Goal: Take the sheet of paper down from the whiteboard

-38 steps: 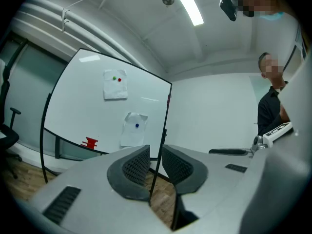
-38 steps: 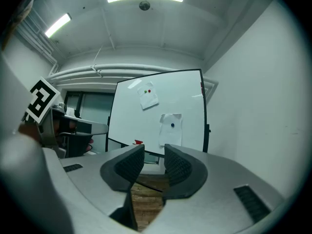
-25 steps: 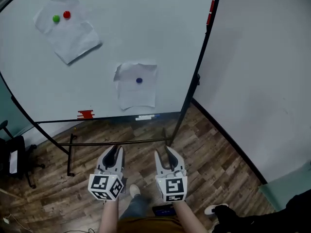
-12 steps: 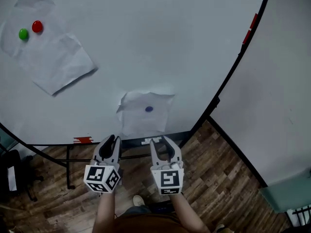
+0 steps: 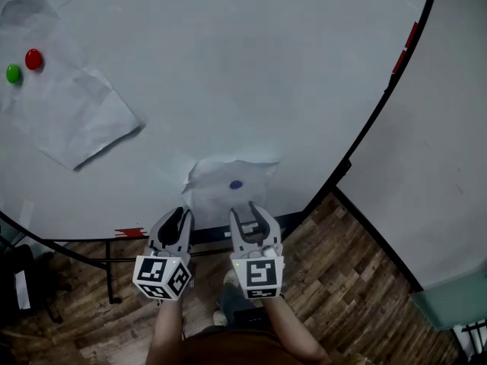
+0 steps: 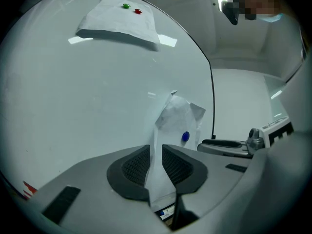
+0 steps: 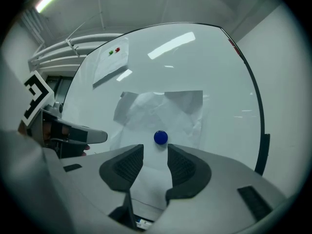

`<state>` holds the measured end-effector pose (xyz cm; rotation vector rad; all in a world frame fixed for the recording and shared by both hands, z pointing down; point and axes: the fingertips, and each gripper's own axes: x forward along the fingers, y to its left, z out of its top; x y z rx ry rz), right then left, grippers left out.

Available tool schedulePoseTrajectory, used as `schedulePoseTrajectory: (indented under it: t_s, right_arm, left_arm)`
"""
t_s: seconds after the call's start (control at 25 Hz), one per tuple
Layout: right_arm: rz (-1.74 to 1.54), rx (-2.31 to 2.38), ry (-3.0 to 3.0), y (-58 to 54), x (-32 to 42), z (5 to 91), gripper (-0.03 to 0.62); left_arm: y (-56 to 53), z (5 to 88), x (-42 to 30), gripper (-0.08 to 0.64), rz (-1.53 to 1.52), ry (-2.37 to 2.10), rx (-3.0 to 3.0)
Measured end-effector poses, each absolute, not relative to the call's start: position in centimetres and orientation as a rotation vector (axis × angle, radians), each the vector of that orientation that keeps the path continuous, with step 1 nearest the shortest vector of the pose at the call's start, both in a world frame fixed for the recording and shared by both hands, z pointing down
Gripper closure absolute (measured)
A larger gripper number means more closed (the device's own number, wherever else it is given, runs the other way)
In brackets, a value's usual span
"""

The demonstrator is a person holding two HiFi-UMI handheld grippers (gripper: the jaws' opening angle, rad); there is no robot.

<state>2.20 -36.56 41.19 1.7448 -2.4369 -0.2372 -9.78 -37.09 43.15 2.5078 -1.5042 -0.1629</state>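
A small crumpled sheet of paper point(image 5: 222, 196) hangs low on the whiteboard point(image 5: 228, 67), pinned by a blue magnet point(image 5: 236, 184). My left gripper point(image 5: 175, 220) points level at the sheet's left edge. In the left gripper view its jaws point(image 6: 156, 152) stand slightly apart, and the sheet's loose edge point(image 6: 165, 126) shows through the gap. My right gripper point(image 5: 255, 216) is just below the blue magnet point(image 7: 161, 137). Its jaws point(image 7: 156, 152) are opening, with only the paper point(image 7: 161, 111) on the board behind them.
A larger sheet point(image 5: 68, 120) hangs at the board's upper left under a red magnet point(image 5: 33, 58) and a green magnet point(image 5: 13, 73). The board's black frame point(image 5: 380, 105) borders a white wall point(image 5: 441, 128) on the right. Wooden floor point(image 5: 342, 280) and a dark chair point(image 5: 19, 280) lie below.
Both grippers have moved forward to the whiteboard. The small sheet, far ahead a second ago, now sits right at their tips.
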Motion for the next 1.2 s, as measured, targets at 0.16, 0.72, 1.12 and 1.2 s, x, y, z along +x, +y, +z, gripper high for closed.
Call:
schedulePoseTrajectory:
  t_s: [0.16,0.72,1.12,1.2]
  right_arm:
    - [-0.278,1.764,-2.440,-38.1,1.9,40.9,0.437]
    - [-0.432,1.797,-2.398,-41.1,1.0,39.5,0.436]
    - [-0.534,1.839,-2.325,-41.4,1.3,39.4,0.456]
    - [-0.528,1.830,-2.320,-41.3,1.3,39.4,0.456]
  left_arm:
    - [-38.2,43.0,-9.3,0.479,-0.185,-1.482,2.510]
    - [-40.1,42.0,-8.7,0.477,-0.252,-1.425,2.524]
    - [-40.7,41.7,-8.5,0.525,-0.294,-1.360,2.537]
    - [-40.6,41.8,-8.3,0.534,-0.303,-1.329,2.538]
